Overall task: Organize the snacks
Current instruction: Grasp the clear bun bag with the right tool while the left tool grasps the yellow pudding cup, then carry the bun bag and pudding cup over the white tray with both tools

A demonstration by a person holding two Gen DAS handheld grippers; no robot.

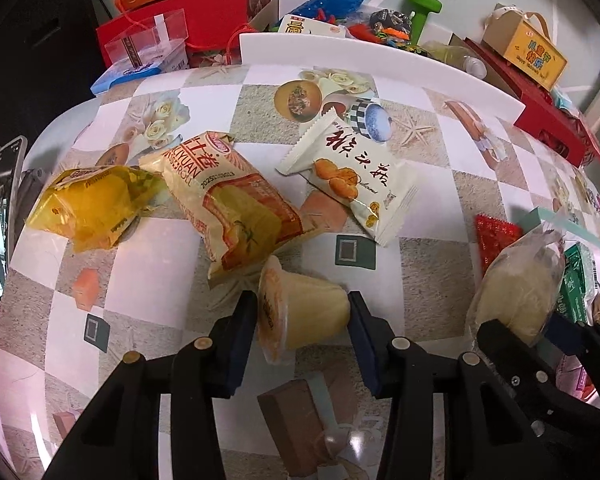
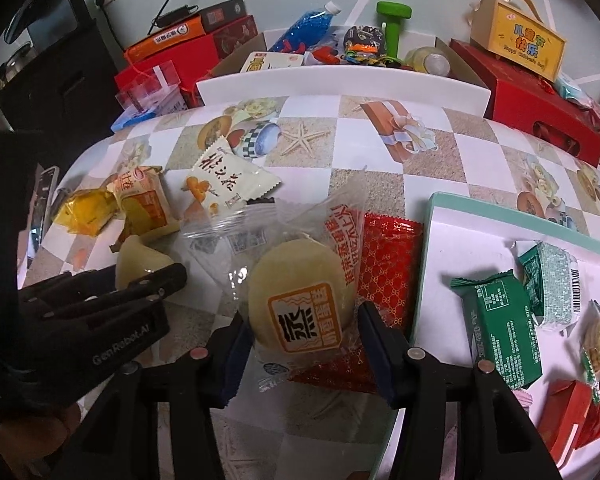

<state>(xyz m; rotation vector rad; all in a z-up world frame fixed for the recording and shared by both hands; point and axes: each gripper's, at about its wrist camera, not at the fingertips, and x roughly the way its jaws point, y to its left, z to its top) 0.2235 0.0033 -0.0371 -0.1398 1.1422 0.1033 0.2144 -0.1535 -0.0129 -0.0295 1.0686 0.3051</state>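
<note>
Your table [image 2: 384, 168] wears a checked cloth printed with starfish and roses. On it lie a yellow pack [image 1: 90, 206], a cake roll [image 1: 236, 204], a white pack [image 1: 348, 172], a jelly cup [image 1: 304, 318], a red sachet [image 2: 388, 264] and a tray [image 2: 472, 236].

Bare tablecloth [image 2: 380, 152] lies open beyond the snacks (far edge walled by boxes [image 2: 540, 96]).
</note>
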